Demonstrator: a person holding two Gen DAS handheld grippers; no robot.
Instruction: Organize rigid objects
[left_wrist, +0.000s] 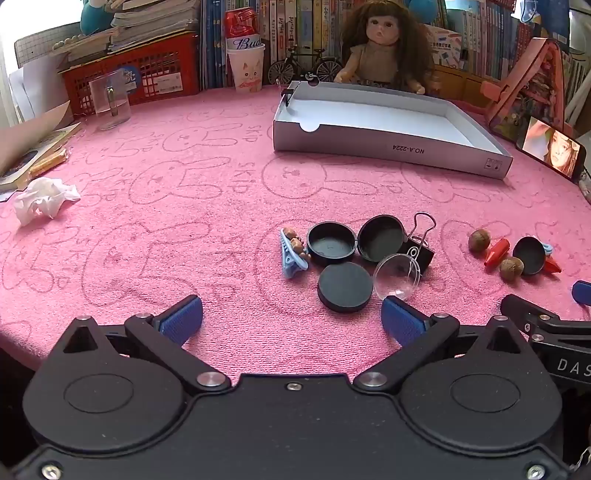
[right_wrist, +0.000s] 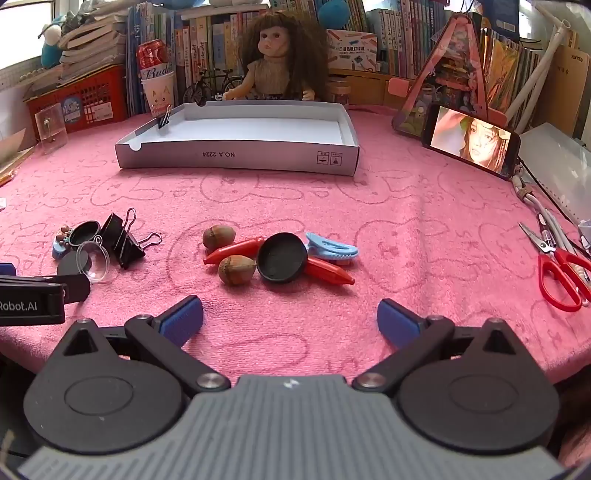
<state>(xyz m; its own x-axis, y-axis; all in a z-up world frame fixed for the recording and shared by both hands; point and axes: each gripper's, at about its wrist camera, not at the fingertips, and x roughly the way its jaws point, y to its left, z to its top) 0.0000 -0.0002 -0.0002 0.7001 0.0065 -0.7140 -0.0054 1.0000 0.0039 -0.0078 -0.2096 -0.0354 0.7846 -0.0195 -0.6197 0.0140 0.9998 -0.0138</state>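
black lid lies just ahead of left claw, jaws wide, nothing held | acorns, red crayons, black cap ahead of right claw, jaws wide, nothing held | white box well beyond both claws

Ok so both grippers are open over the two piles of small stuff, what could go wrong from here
The two acorns are round and may roll off the pink towel if nudged. The clear dome lid leans against the big binder clip and the black disc, so grabbing one likely shifts the others. The white box sits far behind, so dropping something on the way is possible.
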